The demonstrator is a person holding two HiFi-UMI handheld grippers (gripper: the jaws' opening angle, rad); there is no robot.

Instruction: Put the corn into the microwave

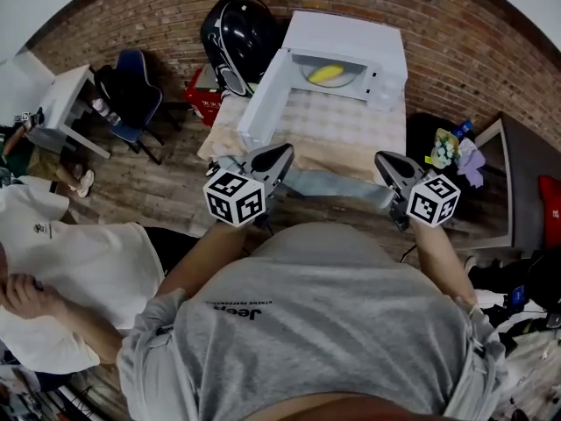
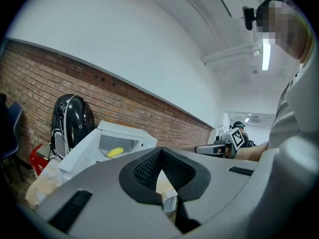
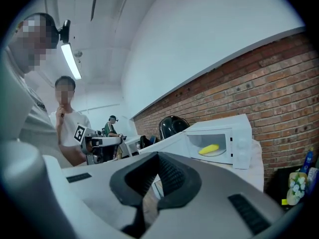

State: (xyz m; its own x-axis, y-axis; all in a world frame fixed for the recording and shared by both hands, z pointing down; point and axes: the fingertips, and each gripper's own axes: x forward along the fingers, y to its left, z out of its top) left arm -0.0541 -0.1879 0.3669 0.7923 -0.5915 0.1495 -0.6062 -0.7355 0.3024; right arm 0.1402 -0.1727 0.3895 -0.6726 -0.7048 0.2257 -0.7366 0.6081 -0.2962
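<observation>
Spotted corn (image 1: 326, 74) lying on the turntable inside the white microwave (image 1: 346, 33), door (image 1: 263, 103) swung open to the left, all on a checked tablecloth (image 1: 333, 130) by the brick wall (image 1: 131, 16). Logged left gripper (image 1: 280, 154) clenched tight with nothing between the jaws, right gripper (image 1: 386, 159) likewise pinched together and empty, both held close to the body, short of the table, each bearing a black-and-white marker cube (image 1: 235, 197). Read only "Jeep" on the grey shirt (image 1: 324, 323), upside down in the head view, with a smaller line below too tiny to make out.
</observation>
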